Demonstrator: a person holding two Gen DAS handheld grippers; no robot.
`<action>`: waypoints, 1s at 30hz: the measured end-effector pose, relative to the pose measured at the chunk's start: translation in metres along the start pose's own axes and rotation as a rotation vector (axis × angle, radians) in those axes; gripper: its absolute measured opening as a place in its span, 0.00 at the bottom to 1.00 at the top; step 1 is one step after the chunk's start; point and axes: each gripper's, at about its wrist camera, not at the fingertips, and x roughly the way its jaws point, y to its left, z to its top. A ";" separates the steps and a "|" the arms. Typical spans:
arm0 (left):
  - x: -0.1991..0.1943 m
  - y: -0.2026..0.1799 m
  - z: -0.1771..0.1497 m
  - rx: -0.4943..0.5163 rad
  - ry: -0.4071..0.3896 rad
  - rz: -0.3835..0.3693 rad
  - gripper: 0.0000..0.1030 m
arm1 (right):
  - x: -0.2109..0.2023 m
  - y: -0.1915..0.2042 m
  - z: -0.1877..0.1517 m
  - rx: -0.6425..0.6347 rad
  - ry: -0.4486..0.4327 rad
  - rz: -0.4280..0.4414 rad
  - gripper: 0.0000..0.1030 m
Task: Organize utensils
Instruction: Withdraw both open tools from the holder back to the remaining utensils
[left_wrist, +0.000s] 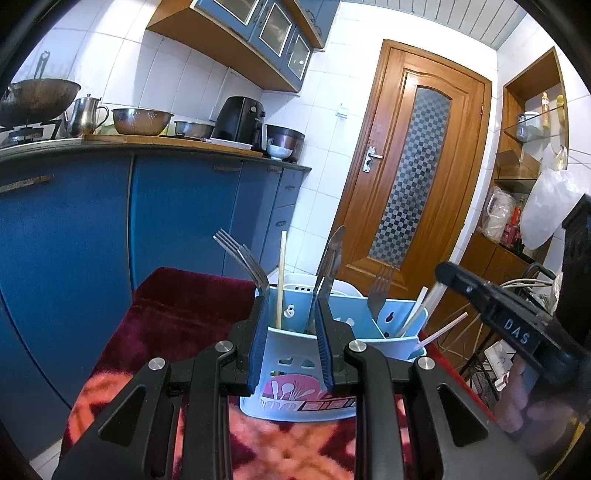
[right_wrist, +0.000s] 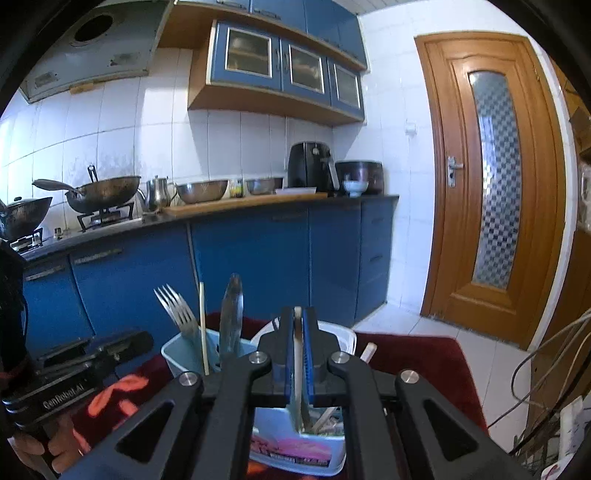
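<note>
A light blue and white utensil holder (left_wrist: 295, 369) stands on a red patterned cloth (left_wrist: 177, 306). It holds two forks (left_wrist: 251, 262), a wooden chopstick (left_wrist: 281, 280), a knife (left_wrist: 330, 258), another fork (left_wrist: 380, 291) and white sticks (left_wrist: 417, 314). My left gripper (left_wrist: 291, 306) is open, its fingers astride the holder's near left compartment, touching nothing. My right gripper (right_wrist: 298, 321) is shut on a thin pale chopstick (right_wrist: 297, 354) that stands upright over the holder (right_wrist: 295, 450). The forks (right_wrist: 177, 314) and knife (right_wrist: 231, 314) stand to its left.
Blue kitchen cabinets (right_wrist: 258, 266) with pots and bowls on the counter stand behind. A wooden door (right_wrist: 491, 184) is at the right. Wires (right_wrist: 546, 369) and a shelf lie at the far right. The other gripper's body (left_wrist: 509, 325) shows at the right edge.
</note>
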 end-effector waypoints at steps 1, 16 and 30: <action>-0.001 0.000 -0.001 0.000 0.001 0.000 0.24 | 0.000 -0.001 -0.002 0.008 0.003 0.000 0.13; -0.042 -0.003 -0.001 0.000 0.017 0.008 0.24 | -0.053 -0.009 0.004 0.135 -0.020 0.038 0.33; -0.092 -0.019 -0.023 0.097 0.103 0.062 0.24 | -0.100 0.017 -0.032 0.108 0.104 0.001 0.33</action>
